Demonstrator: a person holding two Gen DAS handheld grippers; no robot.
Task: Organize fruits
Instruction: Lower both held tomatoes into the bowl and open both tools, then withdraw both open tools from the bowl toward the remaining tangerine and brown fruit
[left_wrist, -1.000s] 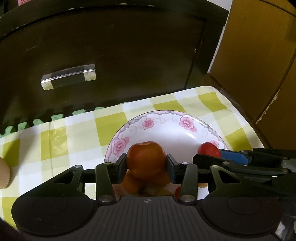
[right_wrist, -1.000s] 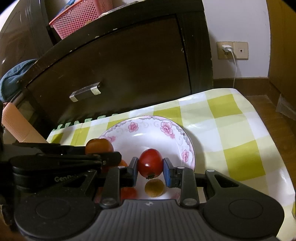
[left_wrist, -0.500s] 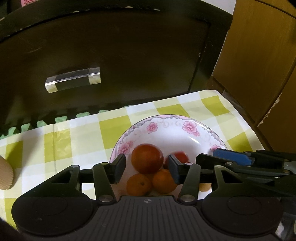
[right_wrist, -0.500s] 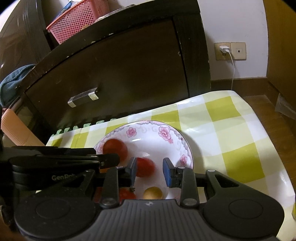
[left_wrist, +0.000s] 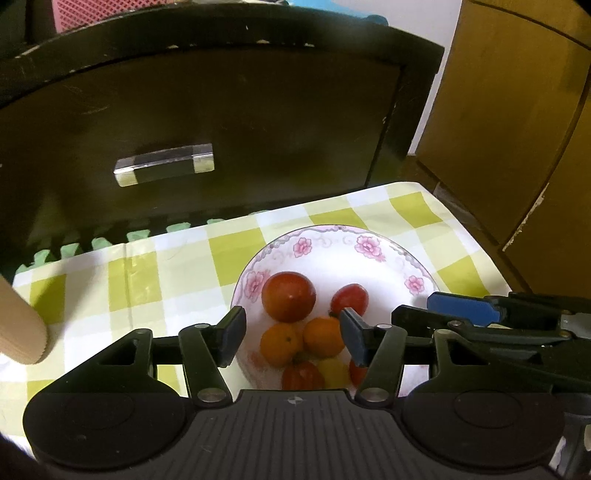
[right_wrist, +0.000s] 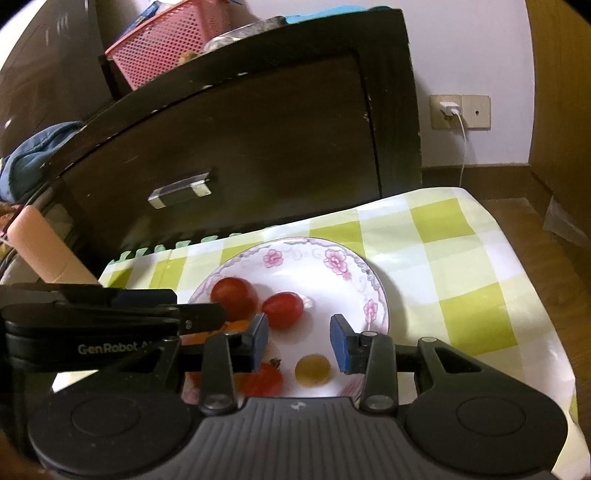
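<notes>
So the flowered plate (left_wrist: 334, 236) is the thing to go by here, it sits on the green and white checked cloth (left_wrist: 140, 273) in front of a dark cabinet (left_wrist: 221, 122) with a shiny bar handle (left_wrist: 164, 168). All the fruit is on the plate: a big red tomato (left_wrist: 289, 301) toward its left side, a smaller red tomato (left_wrist: 349, 299) just right of that, two little oranges (left_wrist: 301, 339) side by side nearer the camera and touching each other, then a ribbed red tomato (left_wrist: 303, 374) and a small yellow fruit (left_wrist: 334, 371) at the near edge. The left gripper (left_wrist: 291, 336) hangs over the near half of the plate with its jaws spread, they've just been widening and nothing is pinched between them, the fruit just lies below. The right gripper (right_wrist: 299, 338) is over the plate's near right part, jaws also apart and just been easing wider, with nothing clamped, the small tomato lies beyond its left pad on the plate. A tan ribbed cylinder (left_wrist: 18, 328) pokes in well left of the plate, and a pink basket (right_wrist: 170, 40) sits on top of the cabinet behind it
</notes>
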